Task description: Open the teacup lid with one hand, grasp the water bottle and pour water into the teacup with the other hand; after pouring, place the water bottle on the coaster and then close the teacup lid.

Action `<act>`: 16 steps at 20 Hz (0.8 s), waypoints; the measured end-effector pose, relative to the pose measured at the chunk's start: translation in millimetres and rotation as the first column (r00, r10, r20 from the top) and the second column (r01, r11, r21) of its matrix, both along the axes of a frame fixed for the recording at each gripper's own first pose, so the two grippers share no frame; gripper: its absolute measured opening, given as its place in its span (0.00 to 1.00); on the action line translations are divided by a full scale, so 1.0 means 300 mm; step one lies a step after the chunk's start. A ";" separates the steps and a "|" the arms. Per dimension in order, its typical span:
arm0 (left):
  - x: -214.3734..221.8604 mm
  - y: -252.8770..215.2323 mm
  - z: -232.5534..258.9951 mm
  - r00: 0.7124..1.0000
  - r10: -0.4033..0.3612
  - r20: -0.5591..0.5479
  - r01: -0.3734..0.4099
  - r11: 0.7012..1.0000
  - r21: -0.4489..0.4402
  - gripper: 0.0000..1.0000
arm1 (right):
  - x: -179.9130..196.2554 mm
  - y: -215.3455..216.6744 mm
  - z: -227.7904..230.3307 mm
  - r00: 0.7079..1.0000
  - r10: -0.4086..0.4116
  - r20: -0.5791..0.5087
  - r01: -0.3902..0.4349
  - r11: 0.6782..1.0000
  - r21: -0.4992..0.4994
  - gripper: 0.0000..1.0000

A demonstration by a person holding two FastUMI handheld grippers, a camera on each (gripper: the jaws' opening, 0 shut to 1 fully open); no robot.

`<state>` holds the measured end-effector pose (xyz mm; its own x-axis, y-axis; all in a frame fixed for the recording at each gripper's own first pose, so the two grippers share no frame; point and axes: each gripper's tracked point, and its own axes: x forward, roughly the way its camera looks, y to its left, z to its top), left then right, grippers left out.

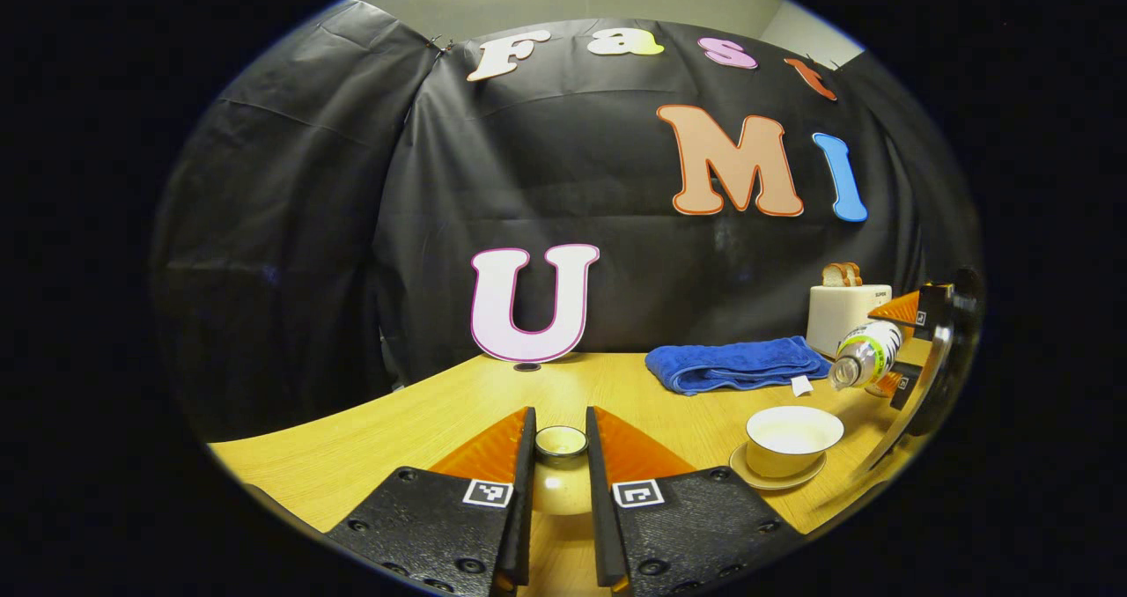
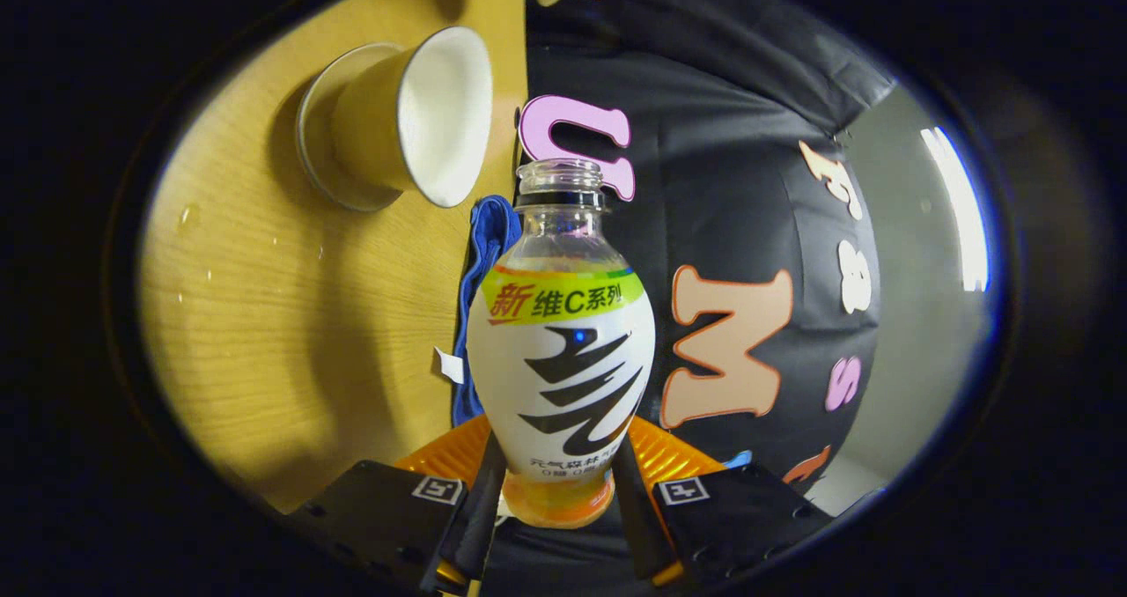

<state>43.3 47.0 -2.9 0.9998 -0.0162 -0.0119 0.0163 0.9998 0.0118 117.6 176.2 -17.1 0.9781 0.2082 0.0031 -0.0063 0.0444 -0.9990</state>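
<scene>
In the left gripper view my left gripper (image 1: pixel 560 416) is shut on the cream teacup lid (image 1: pixel 561 482), held low over the table with its knob up. The uncovered teacup (image 1: pixel 792 438) sits on its saucer (image 1: pixel 775 481) to the right. Above and just right of the cup, the uncapped water bottle (image 1: pixel 867 353) lies tilted, mouth down toward the cup, in the right gripper (image 1: pixel 920 350). In the right gripper view my right gripper (image 2: pixel 559 452) is shut on the bottle (image 2: pixel 563 350) near its base. The teacup (image 2: pixel 414 117) is beyond its open mouth. No stream of water shows.
A folded blue towel (image 1: pixel 735 364) lies behind the cup, and a white toaster (image 1: pixel 845 315) with bread (image 1: pixel 841 273) stands at the back right. Small water drops (image 2: pixel 185 218) dot the wooden table (image 2: pixel 264 333). The table's left half (image 1: pixel 396 421) is bare wood.
</scene>
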 end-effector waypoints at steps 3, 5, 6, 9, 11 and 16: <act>0.001 -0.001 0.000 1.000 0.000 0.000 0.000 1.000 0.000 0.27 | 0.003 0.005 -0.035 0.988 -0.014 -0.157 0.049 0.973 0.224 0.67; 0.000 0.000 0.001 1.000 0.000 0.001 0.000 1.000 0.000 0.27 | 0.005 -0.011 -0.043 0.975 -0.018 -0.222 0.092 0.940 0.327 0.68; 0.003 0.000 0.003 1.000 0.000 0.000 0.000 1.000 0.000 0.27 | -0.006 -0.014 -0.038 0.972 -0.010 -0.233 0.099 0.924 0.370 0.67; 0.002 0.004 0.002 1.000 0.002 0.000 -0.002 1.000 0.001 0.27 | -0.017 -0.025 -0.018 0.957 0.027 -0.289 0.132 0.846 0.516 0.63; 0.001 0.002 0.001 1.000 0.002 0.000 -0.002 1.000 0.000 0.27 | -0.017 -0.044 0.004 0.948 0.048 -0.315 0.167 0.769 0.618 0.64; 0.003 0.003 0.003 1.000 0.003 0.001 -0.003 1.000 0.001 0.27 | 0.022 -0.148 0.040 0.935 0.095 -0.341 0.243 0.529 0.813 0.64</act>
